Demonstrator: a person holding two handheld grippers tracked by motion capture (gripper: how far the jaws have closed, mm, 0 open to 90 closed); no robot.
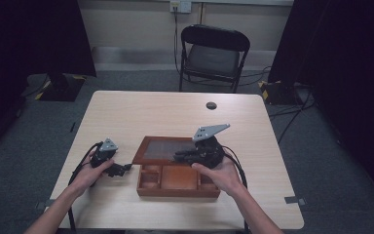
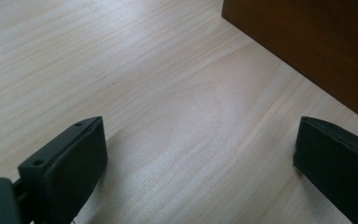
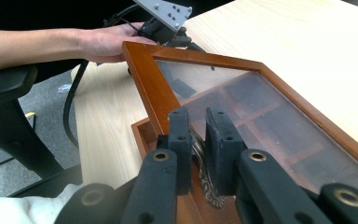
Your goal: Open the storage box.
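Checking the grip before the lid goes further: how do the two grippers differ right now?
The right gripper is shut on the lid's metal clasp, over the box; the left gripper is open with nothing between its jaws, over the table beside the box. Both are hand-held with black jaws.

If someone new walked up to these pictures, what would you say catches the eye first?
First, the wooden compartment box at the near middle of the table, its glass-paned lid raised at a tilt. The right tongs are shut on a small metal clasp at the lid's front edge, apparently lifting it. The left tongs rest open on the pale table just left of the box, holding nothing.
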